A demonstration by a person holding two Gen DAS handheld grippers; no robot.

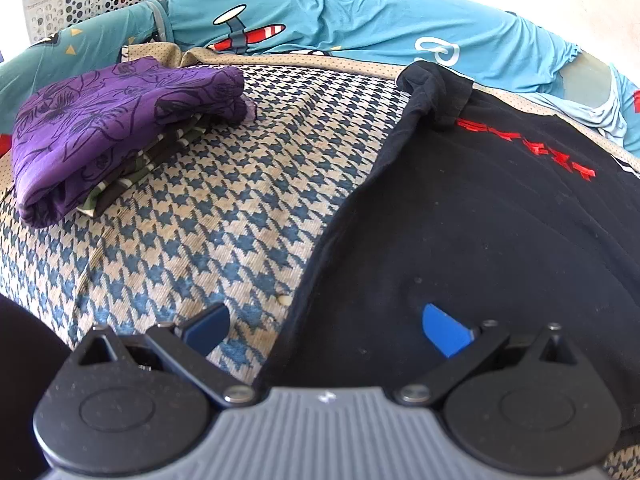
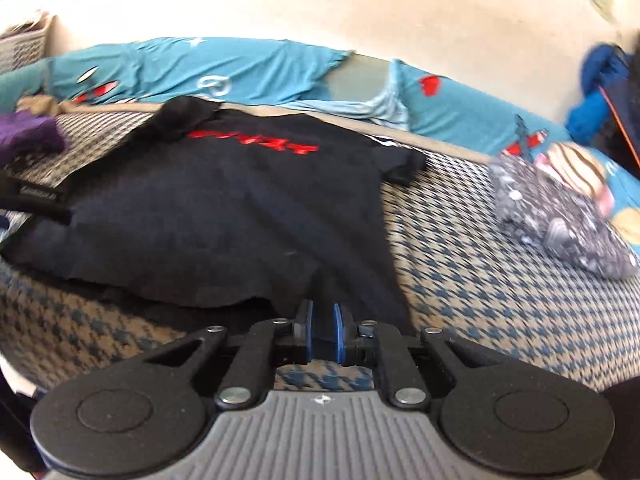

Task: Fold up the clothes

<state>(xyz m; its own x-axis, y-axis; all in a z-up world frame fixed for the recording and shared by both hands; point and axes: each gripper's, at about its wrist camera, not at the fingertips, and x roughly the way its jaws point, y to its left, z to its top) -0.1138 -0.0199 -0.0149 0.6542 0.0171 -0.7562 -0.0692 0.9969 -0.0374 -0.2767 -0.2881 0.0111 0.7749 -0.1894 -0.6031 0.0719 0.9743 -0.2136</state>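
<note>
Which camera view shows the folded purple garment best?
The left wrist view shows it best: the purple garment lies whole and sharp on a striped folded piece, on the houndstooth cover. The right wrist view shows only a blurred purple corner at its left edge.

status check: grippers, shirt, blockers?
Left gripper open over the black shirt's edge. Right gripper nearly shut, nothing visibly pinched. Shirt spread flat, unfolded. Purple folded stack clear at far left.
</note>
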